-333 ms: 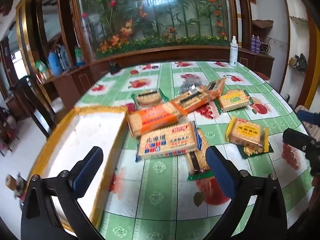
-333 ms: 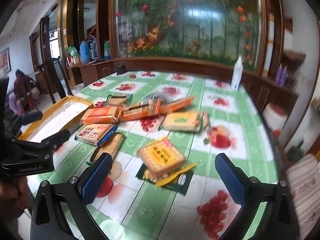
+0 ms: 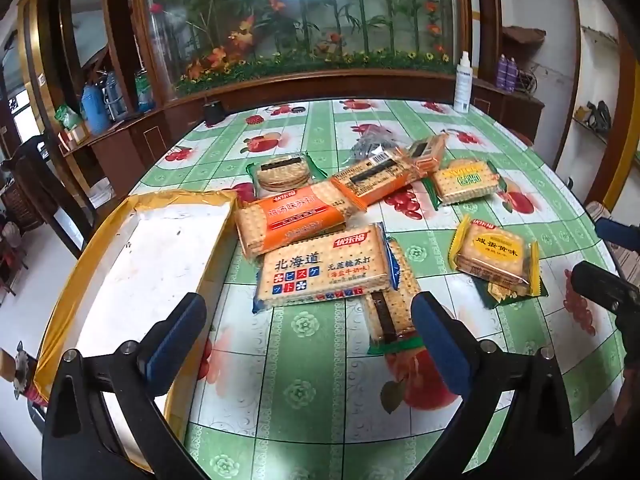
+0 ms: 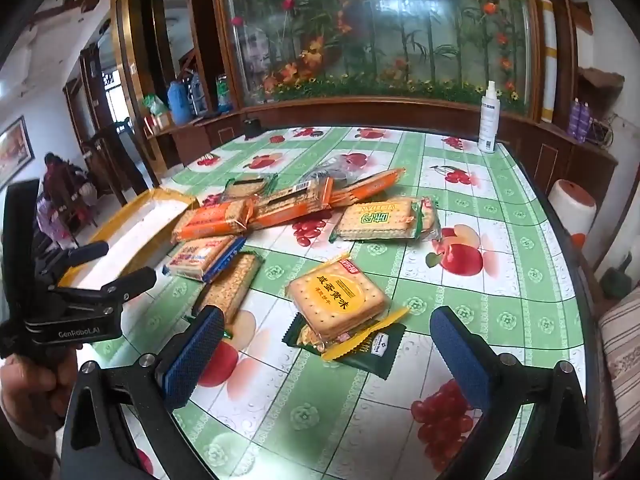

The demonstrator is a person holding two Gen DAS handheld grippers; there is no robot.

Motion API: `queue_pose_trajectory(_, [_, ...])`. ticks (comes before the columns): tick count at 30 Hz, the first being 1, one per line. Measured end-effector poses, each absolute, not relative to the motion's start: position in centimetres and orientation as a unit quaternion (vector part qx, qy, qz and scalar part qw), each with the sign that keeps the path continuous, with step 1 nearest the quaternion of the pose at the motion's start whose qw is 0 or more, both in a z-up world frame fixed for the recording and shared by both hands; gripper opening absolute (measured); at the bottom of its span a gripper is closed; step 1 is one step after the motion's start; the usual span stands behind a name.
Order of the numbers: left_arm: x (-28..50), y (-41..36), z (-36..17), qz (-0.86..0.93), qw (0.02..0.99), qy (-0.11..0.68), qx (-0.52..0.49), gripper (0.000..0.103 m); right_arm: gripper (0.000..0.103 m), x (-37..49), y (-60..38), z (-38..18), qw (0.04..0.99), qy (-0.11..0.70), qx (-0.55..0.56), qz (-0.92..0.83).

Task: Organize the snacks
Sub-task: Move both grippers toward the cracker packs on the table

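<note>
Snacks lie scattered across the fruit-print table (image 3: 320,360), loose and overlapping, which is presumably why the shallow yellow-rimmed tray (image 3: 132,280) sits at the table's edge: an empty place to gather them into.

From the left wrist view, the left gripper (image 3: 308,344) hangs above the tablecloth with its jaws spread as wide as they go and nothing between them. Tilted downward, it looks over the pile. Straight ahead of its fingers lies the blue-and-white cracker pack (image 3: 326,268), resting partly on a long cracker sleeve (image 3: 390,300) that runs toward the right finger. Just beyond sits the orange cracker pack (image 3: 292,220), with a second orange pack (image 3: 376,178) and a round-cracker pack (image 3: 282,172) farther out. The tray is to the gripper's left, beside its left finger, so a short carry would serve. Off to the right lies the yellow cracker pack (image 3: 494,256), near the right gripper's dark finger at the frame edge.

From the right wrist view, the right gripper (image 4: 326,352) is likewise fully open and empty. The yellow cracker pack (image 4: 338,304) lies directly ahead between its finger lines, stacked on a dark green packet (image 4: 372,350), so it seems the likeliest first pick. A green-ended cracker pack (image 4: 384,218) lies farther ahead. The left gripper (image 4: 100,272) is visible far left, held in a hand (image 4: 32,384), with the tray (image 4: 132,224) beyond it.
</note>
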State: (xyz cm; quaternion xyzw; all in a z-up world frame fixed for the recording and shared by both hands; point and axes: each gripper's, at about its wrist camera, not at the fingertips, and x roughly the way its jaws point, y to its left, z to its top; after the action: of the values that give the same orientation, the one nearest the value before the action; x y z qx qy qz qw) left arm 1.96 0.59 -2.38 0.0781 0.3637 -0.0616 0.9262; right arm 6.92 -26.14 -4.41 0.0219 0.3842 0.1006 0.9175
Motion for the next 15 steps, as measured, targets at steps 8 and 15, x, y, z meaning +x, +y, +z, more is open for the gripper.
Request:
queue_pose_trajectory(8, [2.0,-0.3,-2.1,-0.06,0.924,0.367,0.094,0.103,0.103,2.6,-24.3,-3.0,0.917,0.383,0.026,0.107])
queue_pose_trajectory(15, [2.0,-0.1,-2.1,-0.056,0.923,0.37,0.095,0.103,0.103,1.1,-23.9,-2.8,0.918,0.382,0.035,0.103])
